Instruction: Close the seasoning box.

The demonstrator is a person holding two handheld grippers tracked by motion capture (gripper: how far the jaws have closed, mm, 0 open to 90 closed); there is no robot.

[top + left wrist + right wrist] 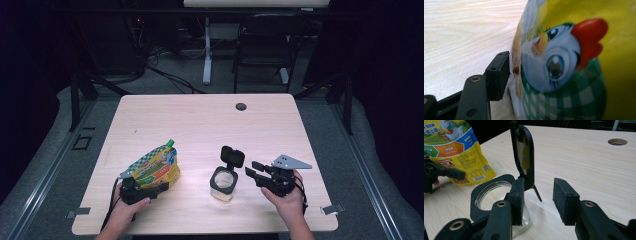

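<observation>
- High view: we hold a gripper in each hand over a pale wooden desk (200, 125), forearms coming in from the near edge.
- Our left gripper (145, 189) sits at the near left of the desk with a yellow snack pouch (155, 167) in its fingers; the pouch leans up and away from the hand, its green spout (170, 143) pointing toward the far side.
- Left gripper view: one black finger (497, 75) presses flat against the edge of the pouch (574, 70), whose print shows a cartoon chicken with a red comb and green checks. The other finger is hidden behind the pouch, so we judge the grip from the pouch standing clear of the desk in the high view.
- Near the middle of the desk, to the right of the pouch and well apart from it, stands a clear glass jar (223, 183) with a black rim; its black hinged lid (232, 156) is flipped up and stands upright behind the mouth.
- Our right gripper (257, 171) hovers just beside the jar on its right, the fingers spread wide and holding nothing.
- Right gripper view: the left finger (517, 201) is at the jar's rim (477, 195) beside the lid hinge; we cannot tell if it touches. The right finger (565, 201) stands over bare desk.
- A round cable hole (241, 106) marks the far side of the desk.
</observation>
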